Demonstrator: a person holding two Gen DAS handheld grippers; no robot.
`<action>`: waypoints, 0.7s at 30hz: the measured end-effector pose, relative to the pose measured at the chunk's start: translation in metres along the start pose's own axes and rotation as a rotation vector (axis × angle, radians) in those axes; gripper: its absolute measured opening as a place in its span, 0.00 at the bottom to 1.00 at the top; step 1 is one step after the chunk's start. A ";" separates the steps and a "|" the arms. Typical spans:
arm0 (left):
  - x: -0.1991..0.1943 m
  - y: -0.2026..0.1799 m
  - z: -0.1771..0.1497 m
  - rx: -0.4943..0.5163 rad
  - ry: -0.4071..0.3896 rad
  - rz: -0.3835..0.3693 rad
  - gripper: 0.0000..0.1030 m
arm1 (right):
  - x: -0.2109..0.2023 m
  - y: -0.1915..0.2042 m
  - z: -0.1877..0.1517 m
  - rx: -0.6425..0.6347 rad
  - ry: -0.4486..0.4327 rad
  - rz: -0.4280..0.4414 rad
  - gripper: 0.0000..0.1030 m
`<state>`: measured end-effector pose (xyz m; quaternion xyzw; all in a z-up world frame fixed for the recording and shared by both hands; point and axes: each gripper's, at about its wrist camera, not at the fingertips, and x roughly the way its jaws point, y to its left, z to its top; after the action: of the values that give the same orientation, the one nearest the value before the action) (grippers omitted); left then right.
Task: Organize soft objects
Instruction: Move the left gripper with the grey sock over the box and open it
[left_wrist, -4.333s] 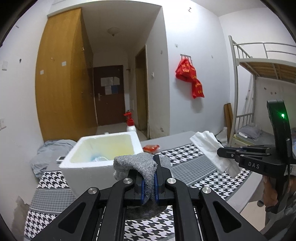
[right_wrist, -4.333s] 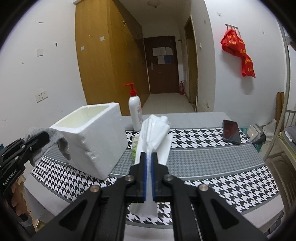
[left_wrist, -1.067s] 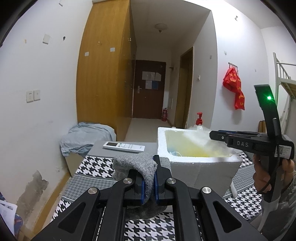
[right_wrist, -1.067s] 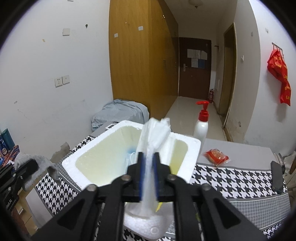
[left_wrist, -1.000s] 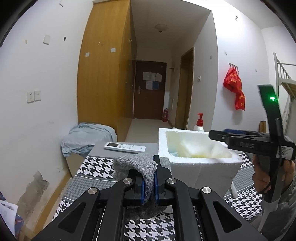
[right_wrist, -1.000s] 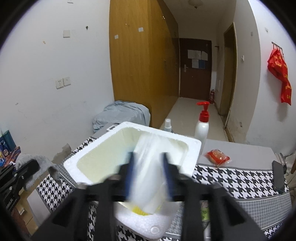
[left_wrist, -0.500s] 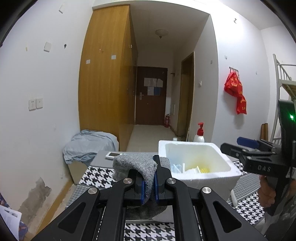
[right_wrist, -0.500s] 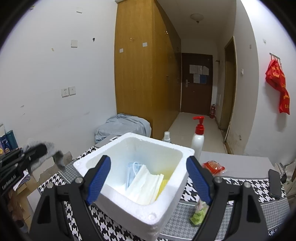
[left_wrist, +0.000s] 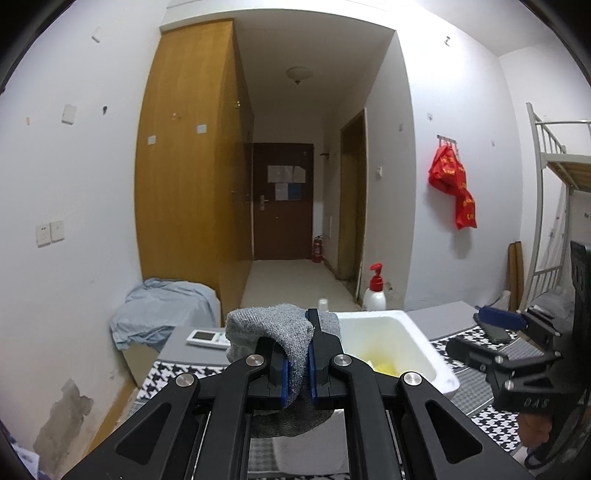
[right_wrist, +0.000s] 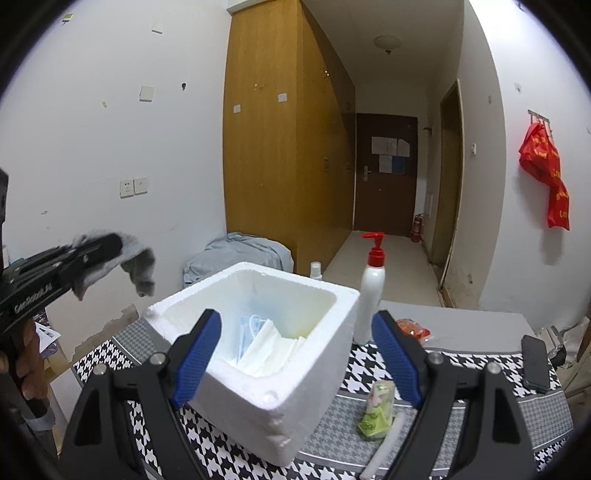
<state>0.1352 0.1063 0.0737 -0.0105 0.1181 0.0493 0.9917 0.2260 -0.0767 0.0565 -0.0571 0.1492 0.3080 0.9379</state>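
My left gripper (left_wrist: 297, 369) is shut on a grey knitted cloth (left_wrist: 273, 334), held in the air left of a white foam box (left_wrist: 406, 338). From the right wrist view the left gripper (right_wrist: 107, 243) with the grey cloth (right_wrist: 138, 267) hangs left of and above the foam box (right_wrist: 295, 384). My right gripper (right_wrist: 295, 354) is open and empty above the near side of the box. A white folded cloth (right_wrist: 269, 350) and a blue face mask (right_wrist: 245, 334) lie inside the box. The right gripper (left_wrist: 495, 332) also shows at the right of the left wrist view.
A houndstooth tablecloth (right_wrist: 472, 417) covers the table. A red-pump lotion bottle (right_wrist: 371, 291) and a small spray bottle (right_wrist: 316, 270) stand behind the box. A green packet (right_wrist: 376, 410), a red packet (right_wrist: 412, 328), a phone (right_wrist: 535, 363) and a remote (left_wrist: 207, 338) lie around.
My right gripper carried the white cloth over the box, opened and let it fall inside, then drew back. My left gripper rose and kept the grey cloth.
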 end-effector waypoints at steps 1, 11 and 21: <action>0.001 -0.002 0.001 0.003 0.000 -0.007 0.08 | -0.001 -0.001 -0.001 0.003 0.000 -0.001 0.84; 0.021 -0.023 0.007 0.045 0.018 -0.062 0.08 | -0.011 -0.020 -0.009 0.034 -0.006 -0.035 0.84; 0.051 -0.035 0.003 0.054 0.073 -0.109 0.08 | -0.018 -0.043 -0.019 0.069 0.001 -0.080 0.84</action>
<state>0.1890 0.0768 0.0651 0.0082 0.1548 -0.0084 0.9879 0.2328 -0.1249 0.0447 -0.0306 0.1580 0.2649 0.9508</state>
